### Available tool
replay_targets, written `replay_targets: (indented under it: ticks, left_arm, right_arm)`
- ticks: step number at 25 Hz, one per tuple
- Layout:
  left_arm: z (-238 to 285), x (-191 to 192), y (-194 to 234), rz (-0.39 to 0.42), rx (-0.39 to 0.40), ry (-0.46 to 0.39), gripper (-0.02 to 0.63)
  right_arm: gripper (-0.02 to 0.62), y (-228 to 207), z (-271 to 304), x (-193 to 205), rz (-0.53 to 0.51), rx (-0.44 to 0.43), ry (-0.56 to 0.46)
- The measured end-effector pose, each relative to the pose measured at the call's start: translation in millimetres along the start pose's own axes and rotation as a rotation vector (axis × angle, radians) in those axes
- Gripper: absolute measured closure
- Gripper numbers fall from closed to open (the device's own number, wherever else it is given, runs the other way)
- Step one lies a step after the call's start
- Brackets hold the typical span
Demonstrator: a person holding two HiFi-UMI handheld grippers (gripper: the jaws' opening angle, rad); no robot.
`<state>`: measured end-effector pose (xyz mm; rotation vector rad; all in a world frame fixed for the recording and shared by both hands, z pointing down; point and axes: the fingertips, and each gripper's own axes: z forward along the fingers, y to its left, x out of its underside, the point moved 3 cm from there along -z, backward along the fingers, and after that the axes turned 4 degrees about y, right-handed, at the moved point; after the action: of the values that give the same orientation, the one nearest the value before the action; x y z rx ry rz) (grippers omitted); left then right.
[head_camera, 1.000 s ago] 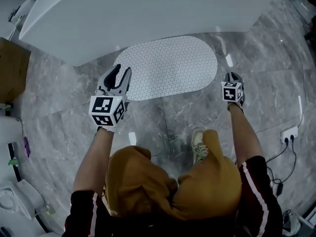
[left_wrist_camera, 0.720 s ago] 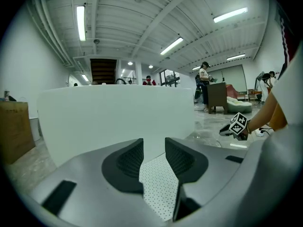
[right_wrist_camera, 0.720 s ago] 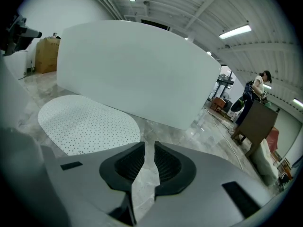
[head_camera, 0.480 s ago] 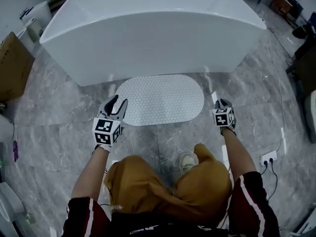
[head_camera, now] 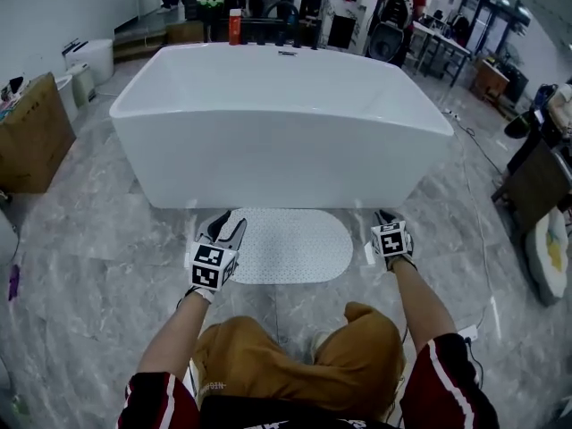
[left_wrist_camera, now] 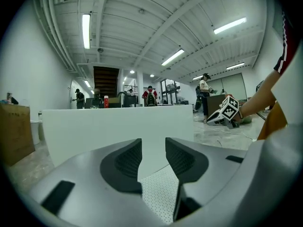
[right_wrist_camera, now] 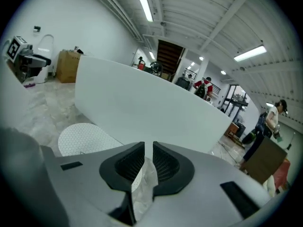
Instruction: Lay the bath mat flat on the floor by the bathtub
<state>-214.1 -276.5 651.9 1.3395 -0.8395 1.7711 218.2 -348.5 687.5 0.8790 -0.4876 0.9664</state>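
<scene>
- The fingers (left_wrist_camera: 128, 162) of the left gripper (head_camera: 230, 226) stand well apart with nothing between them. Only the dotted bath mat (head_camera: 295, 244) and the white wall of the bathtub (head_camera: 277, 141) show through the gap.
- The fingers (right_wrist_camera: 128, 167) of the right gripper (head_camera: 386, 217) are drawn in to a narrow slit. The pads do not touch and grip nothing, and only tub wall and floor (head_camera: 89, 275) show between them.
- Both grippers are held in the air, clear of the mat. In the head view the left one overlaps the mat's left end and the right one sits just off its right end, each with its marker cube towards the person.
- The bath mat, a white oval with fine perforations, lies flat on the grey marble floor. Its long side runs along the near wall of the bathtub, close beside the tub's base. Whether it touches the base cannot be told.
- The person's knees in tan trousers (head_camera: 295, 356) are bent just behind the mat, with bare forearms reaching forward from dark sleeves edged in red and white.
- A cardboard box (head_camera: 31, 132) stands on the floor to the left of the tub.
- A red bottle (head_camera: 235, 27) stands at the tub's far rim.
- People are seen among furniture at the back of the hall.
</scene>
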Motion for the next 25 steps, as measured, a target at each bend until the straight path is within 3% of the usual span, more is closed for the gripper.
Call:
replay_targets:
  ticks: [3, 7, 12, 15, 18, 23, 25]
  left_arm:
    - [-5.7, -26.3, 8.8, 0.010, -0.014, -0.020, 0.448]
    - [-6.9, -67.7, 11.6, 0.002, -0.021, -0.053, 0.448]
    - [-1.8, -126.2, -3.2, 0.004, 0.006, -0.099, 0.448]
    - [-6.2, -150.0, -15.6, -0.022, 0.015, -0.140, 0.448]
    - [-14.2, -156.1, -26.6, -0.032, 0.009, -0.156, 0.448]
    - [-22.3, -145.5, -26.5, -0.067, -0.023, -0.158, 0.448]
    - [-22.2, -145.0, -26.7, -0.089, -0.042, -0.181, 0.448]
  right_arm:
    - [0.523, -2.6, -22.5, -50.0, -0.026, -0.052, -0.053]
    - [0.523, -11.9, -63.3, -125.1, 0.128, -0.126, -0.176]
    - [0.523, -1.6, -104.1, -176.1, 0.368, -0.184, -0.200]
    - [0.523, 23.5, -120.2, -184.0, 0.484, -0.219, -0.246]
    - [0.523, 43.9, -123.5, -171.0, 0.546, -0.191, -0.287]
    - [0.523, 64.7, -104.9, -143.2, 0.465, -0.083, -0.316]
    - [0.523, 68.7, -99.6, -145.6, 0.421, -0.079, -0.337]
